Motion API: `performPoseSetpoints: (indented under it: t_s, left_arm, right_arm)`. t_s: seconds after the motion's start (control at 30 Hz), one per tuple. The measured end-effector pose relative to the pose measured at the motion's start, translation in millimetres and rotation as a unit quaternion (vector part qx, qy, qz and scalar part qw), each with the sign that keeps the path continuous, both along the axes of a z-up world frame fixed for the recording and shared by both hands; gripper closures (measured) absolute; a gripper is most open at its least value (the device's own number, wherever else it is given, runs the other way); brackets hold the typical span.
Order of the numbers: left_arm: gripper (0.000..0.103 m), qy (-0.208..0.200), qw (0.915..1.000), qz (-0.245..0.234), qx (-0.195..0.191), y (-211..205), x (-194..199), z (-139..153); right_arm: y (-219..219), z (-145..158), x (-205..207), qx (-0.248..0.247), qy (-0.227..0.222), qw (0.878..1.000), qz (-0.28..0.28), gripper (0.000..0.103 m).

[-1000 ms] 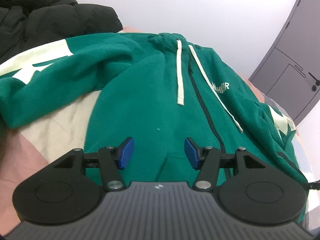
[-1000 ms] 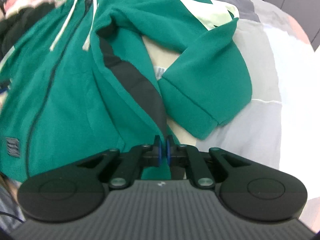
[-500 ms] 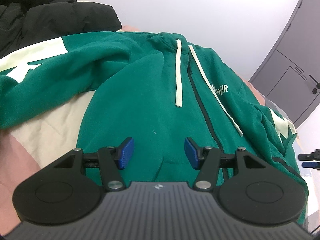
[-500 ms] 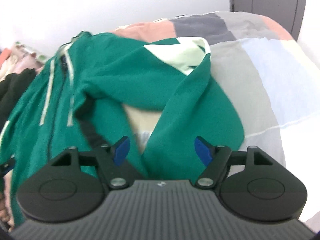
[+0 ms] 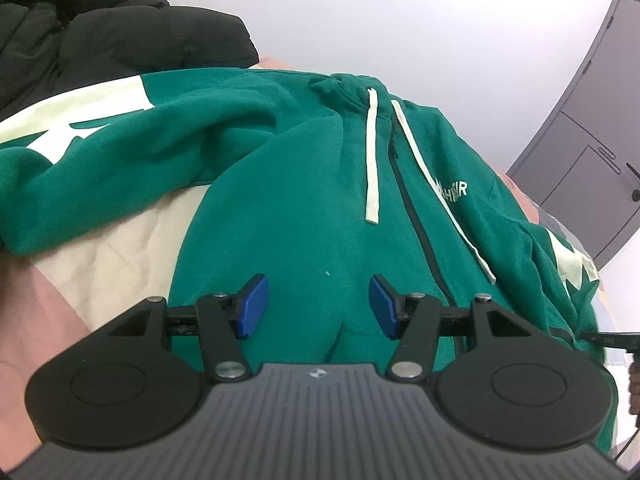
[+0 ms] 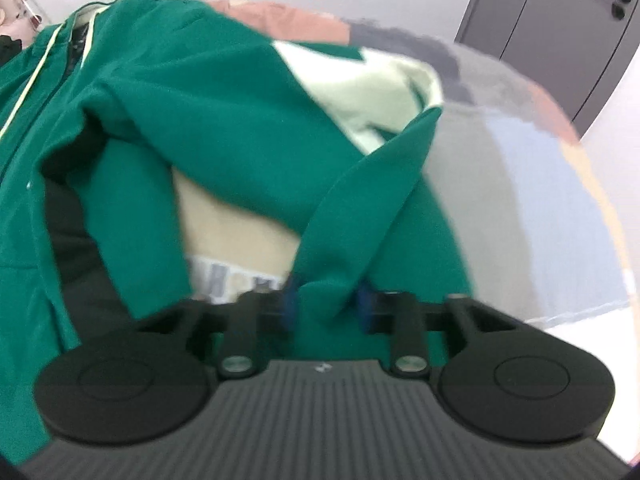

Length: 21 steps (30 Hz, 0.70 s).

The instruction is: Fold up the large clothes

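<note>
A large green zip hoodie with pale drawstrings and pale sleeve patches lies front-up on a bed. My left gripper is open and empty, hovering just above the hoodie's lower front by the hem. In the right wrist view the hoodie's right sleeve is bent back toward me. My right gripper has its jaws partly closed around the sleeve's cuff end, with the cloth between the blue pads. The view is blurred, so the grip is unclear.
A black puffy jacket lies at the back left of the bed. The patchwork bedcover in pink, grey, beige and pale blue extends right. A grey door stands at the right against a white wall.
My right gripper opened, left the hoodie's side edge, moved to the right sleeve's cuff and has narrowed around it. My left gripper stayed open and barely moved.
</note>
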<state>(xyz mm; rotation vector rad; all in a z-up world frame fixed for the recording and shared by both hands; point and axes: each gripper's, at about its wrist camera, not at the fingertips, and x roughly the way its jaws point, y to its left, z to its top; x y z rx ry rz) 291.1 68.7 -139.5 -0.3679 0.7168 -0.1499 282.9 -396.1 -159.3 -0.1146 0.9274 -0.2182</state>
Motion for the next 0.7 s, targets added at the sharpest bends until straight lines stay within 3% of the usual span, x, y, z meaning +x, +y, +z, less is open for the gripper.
performPoseSetpoints:
  t_s: [0.1, 0.3, 0.4, 0.7]
  left_arm:
    - [0.041, 0.002, 1.0000, 0.001, 0.001, 0, 2, -2]
    - [0.041, 0.006, 0.9998, 0.004, 0.020, -2, 4, -7]
    - [0.041, 0.007, 0.9995, 0.009, 0.028, -3, 3, -8]
    - [0.041, 0.001, 0.9987, 0.013, 0.050, -10, 0, -5]
  right_arm:
    - [-24, 9, -9, -0.024, -0.009, 1.000, -0.006, 0.089]
    - [-96, 46, -30, -0.043, -0.065, 0.994, -0.071, 0.091]
    - [-133, 68, -39, -0.028, -0.089, 0.991, -0.100, 0.091]
    - [-187, 124, -45, -0.010, -0.158, 0.980, -0.117, 0.095]
